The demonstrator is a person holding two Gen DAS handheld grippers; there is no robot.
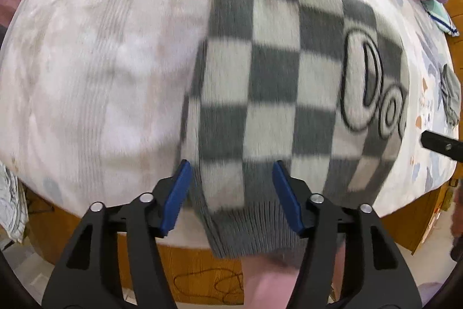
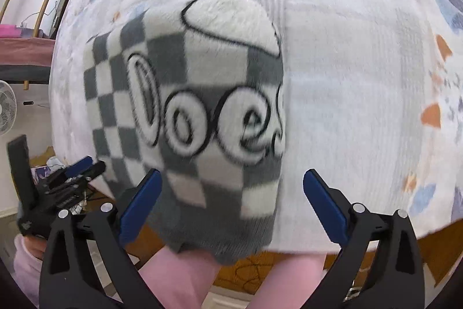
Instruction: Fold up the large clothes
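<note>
The left gripper (image 1: 231,193) stands partly open above the ribbed hem of the folded grey-and-white checkered knit sweater (image 1: 275,71), gripping nothing. The right gripper (image 2: 233,204) gapes wide, empty, over the same hem. The sweater lies at the near edge of the pale patterned bedspread (image 2: 361,77); bare bedding stretches either side.

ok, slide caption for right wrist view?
Open right hand-held gripper above folded checkered sweater on the bed.
</note>
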